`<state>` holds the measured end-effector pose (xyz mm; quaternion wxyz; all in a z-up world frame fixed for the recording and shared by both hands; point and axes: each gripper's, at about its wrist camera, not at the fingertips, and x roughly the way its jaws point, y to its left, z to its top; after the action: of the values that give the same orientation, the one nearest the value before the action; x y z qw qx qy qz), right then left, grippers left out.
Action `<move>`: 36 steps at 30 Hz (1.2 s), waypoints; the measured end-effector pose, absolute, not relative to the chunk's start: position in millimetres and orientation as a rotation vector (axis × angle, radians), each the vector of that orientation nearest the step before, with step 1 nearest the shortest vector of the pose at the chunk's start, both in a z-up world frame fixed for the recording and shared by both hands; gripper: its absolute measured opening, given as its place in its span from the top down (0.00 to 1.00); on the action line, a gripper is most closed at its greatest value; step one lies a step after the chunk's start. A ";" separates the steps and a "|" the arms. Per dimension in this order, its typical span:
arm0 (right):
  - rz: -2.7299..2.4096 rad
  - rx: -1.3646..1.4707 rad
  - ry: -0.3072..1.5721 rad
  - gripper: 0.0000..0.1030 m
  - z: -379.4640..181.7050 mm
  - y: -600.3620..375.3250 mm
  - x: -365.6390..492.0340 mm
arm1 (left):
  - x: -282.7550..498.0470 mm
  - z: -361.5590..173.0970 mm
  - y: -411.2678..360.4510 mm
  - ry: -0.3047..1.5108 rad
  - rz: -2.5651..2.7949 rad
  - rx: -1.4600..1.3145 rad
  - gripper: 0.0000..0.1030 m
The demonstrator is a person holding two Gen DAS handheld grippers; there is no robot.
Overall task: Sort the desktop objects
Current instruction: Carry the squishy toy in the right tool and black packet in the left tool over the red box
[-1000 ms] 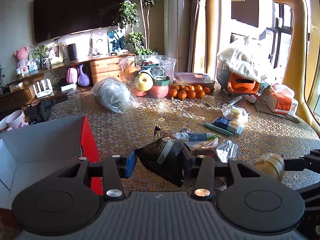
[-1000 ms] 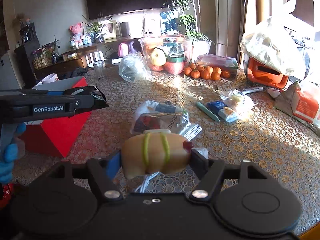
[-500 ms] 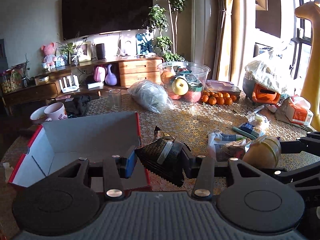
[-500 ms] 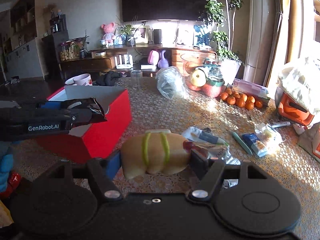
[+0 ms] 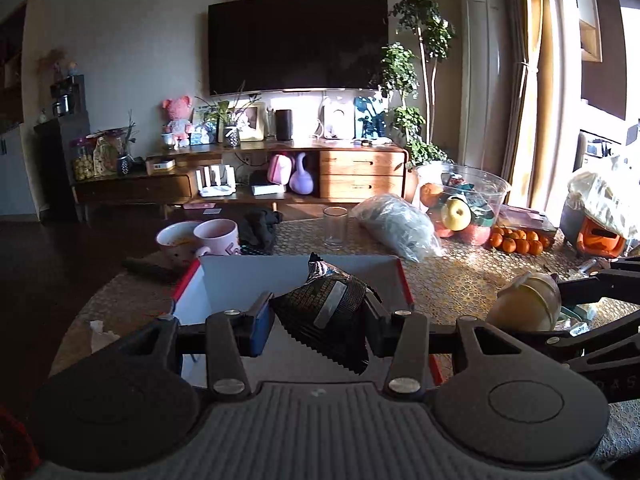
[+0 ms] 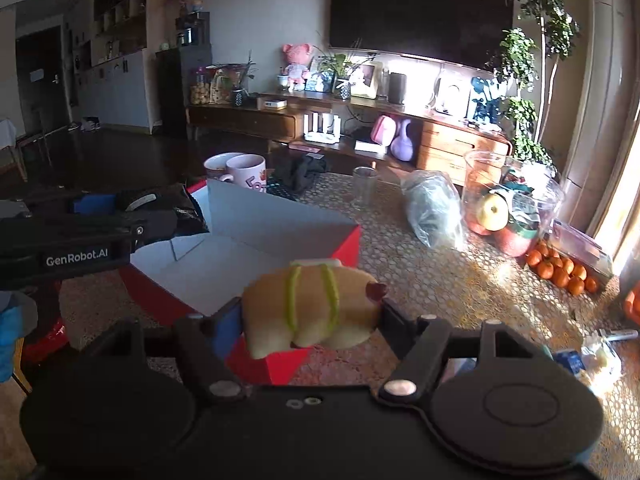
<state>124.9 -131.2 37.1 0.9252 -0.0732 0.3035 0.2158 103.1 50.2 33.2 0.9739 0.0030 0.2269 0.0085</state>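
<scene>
My left gripper (image 5: 318,322) is shut on a black snack packet (image 5: 328,312) and holds it over the open red box (image 5: 248,280) with a white inside. My right gripper (image 6: 310,312) is shut on a tan hot-dog toy (image 6: 312,304) with green stripes, held above the box's near right corner (image 6: 344,240). The left gripper with the packet shows at the left of the right wrist view (image 6: 160,208). The toy shows at the right of the left wrist view (image 5: 524,304).
On the patterned table stand two mugs (image 5: 216,236), a glass (image 5: 335,226), a clear plastic bag (image 5: 396,226), a fruit bowl (image 5: 460,208), tangerines (image 5: 516,240) and an orange container (image 5: 600,236). Small packets (image 6: 592,356) lie at the right.
Both grippers have swung left with their objects. The box moved from the left side to directly under the left gripper, and the right gripper now reaches its corner.
</scene>
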 end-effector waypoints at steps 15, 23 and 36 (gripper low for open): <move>0.477 -0.215 0.655 0.31 23.4 -73.1 174.1 | 131.9 8.8 97.2 0.503 0.142 -0.079 0.56; 0.474 -0.278 0.673 0.31 6.5 -58.3 194.4 | 161.4 -7.2 102.0 0.554 0.163 -0.079 0.56; 0.479 -0.346 0.728 0.31 -25.5 -30.7 225.7 | 217.2 -28.0 110.8 0.683 0.169 -0.026 0.56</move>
<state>225.7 -30.7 -25.5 0.8922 -0.1668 0.3507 0.2307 217.2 110.8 -28.0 0.9387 -0.0126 0.3343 0.0829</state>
